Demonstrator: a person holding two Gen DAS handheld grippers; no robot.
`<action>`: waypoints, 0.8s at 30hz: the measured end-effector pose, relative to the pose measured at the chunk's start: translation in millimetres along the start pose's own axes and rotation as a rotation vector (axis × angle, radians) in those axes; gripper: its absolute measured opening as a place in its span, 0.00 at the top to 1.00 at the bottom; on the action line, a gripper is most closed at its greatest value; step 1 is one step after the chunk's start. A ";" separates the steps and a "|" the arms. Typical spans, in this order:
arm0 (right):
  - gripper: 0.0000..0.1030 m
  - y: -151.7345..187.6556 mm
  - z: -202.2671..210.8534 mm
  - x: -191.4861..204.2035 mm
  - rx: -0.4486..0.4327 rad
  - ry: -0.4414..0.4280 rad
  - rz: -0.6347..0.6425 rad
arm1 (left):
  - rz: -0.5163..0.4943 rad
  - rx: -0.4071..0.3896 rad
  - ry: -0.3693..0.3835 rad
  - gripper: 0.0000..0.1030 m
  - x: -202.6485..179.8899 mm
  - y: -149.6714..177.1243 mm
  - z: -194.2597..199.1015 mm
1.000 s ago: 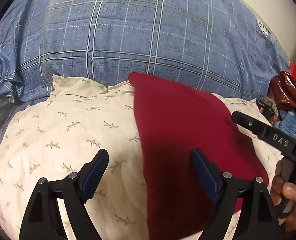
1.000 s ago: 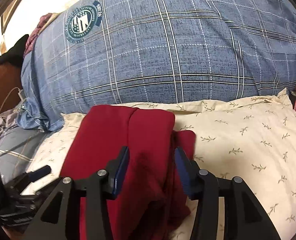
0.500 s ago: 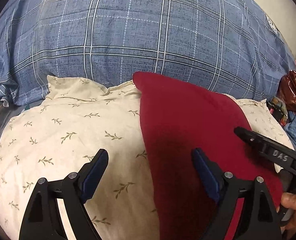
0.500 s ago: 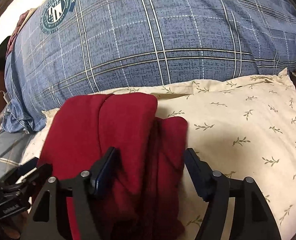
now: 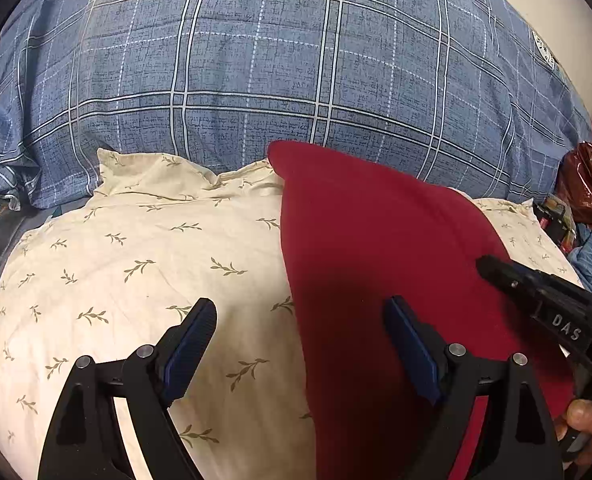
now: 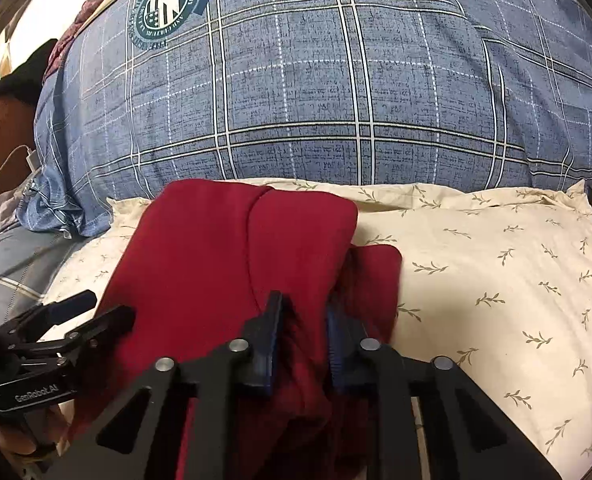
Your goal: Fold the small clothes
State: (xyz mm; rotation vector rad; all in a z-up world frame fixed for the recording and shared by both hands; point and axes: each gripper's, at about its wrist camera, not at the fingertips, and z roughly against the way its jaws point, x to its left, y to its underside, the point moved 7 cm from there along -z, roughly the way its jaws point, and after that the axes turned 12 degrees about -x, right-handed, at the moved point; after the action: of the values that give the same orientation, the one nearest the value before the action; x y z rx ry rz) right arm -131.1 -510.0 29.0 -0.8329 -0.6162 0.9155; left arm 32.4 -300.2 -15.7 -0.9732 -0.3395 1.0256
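Note:
A dark red garment [image 5: 375, 256] lies folded on a cream leaf-print pillow [image 5: 136, 264]. In the right wrist view the garment [image 6: 216, 264] shows layered folds. My left gripper [image 5: 299, 320] is open, its right finger over the garment's left edge and its left finger over the pillow. My right gripper [image 6: 303, 312] is shut on a bunched fold of the red garment near its right side. The right gripper also shows at the right of the left wrist view [image 5: 535, 296], and the left gripper at the lower left of the right wrist view [image 6: 92, 308].
A large blue plaid pillow [image 5: 296, 80] with a round emblem [image 6: 164, 6] lies behind the cream pillow [image 6: 495, 264]. Cluttered items and a shiny red bag [image 5: 587, 180] sit at the far right. A white cable [image 6: 20, 156] lies at the left.
My right gripper opened wider half a second ago, then closed onto a fold of the red garment. My left gripper stayed open and shifted slightly.

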 end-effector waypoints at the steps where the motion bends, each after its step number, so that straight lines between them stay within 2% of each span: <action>1: 0.85 -1.3 1.3 -0.8 -0.007 -0.006 -0.013 | 0.002 0.001 0.001 0.16 0.2 -0.2 -0.2; 4: 0.86 -5.1 4.7 0.2 -0.024 -0.013 -0.013 | 0.008 0.006 0.001 0.15 0.9 -0.8 -0.8; 10: 0.86 0.9 -1.3 -2.6 -0.007 -0.006 -0.008 | 0.019 0.009 0.000 0.12 1.8 -0.5 -2.5; 16: 0.78 2.8 -1.4 -4.3 -0.002 -0.017 -0.013 | 0.026 0.008 -0.004 0.11 1.5 0.0 -4.2; 18: 0.66 2.3 -0.9 -5.8 -0.004 -0.022 -0.030 | 0.027 0.009 -0.003 0.10 1.8 0.3 -4.6; 20: 0.31 2.0 0.9 -13.5 -0.006 0.001 -0.060 | 0.038 0.014 0.004 0.10 3.0 0.8 -5.4; 21: 0.27 1.7 2.2 -18.7 -0.015 0.011 -0.080 | 0.053 0.021 0.012 0.09 4.2 0.9 -6.9; 24: 0.26 2.7 3.1 -35.8 -0.037 0.018 -0.155 | 0.105 0.046 0.034 0.05 8.9 2.0 -13.1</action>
State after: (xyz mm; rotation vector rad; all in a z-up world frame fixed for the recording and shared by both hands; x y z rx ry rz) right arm -151.9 -539.1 24.4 -0.8140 -0.6746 0.7567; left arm 44.4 -299.1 -26.2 -0.9737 -0.2375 1.1059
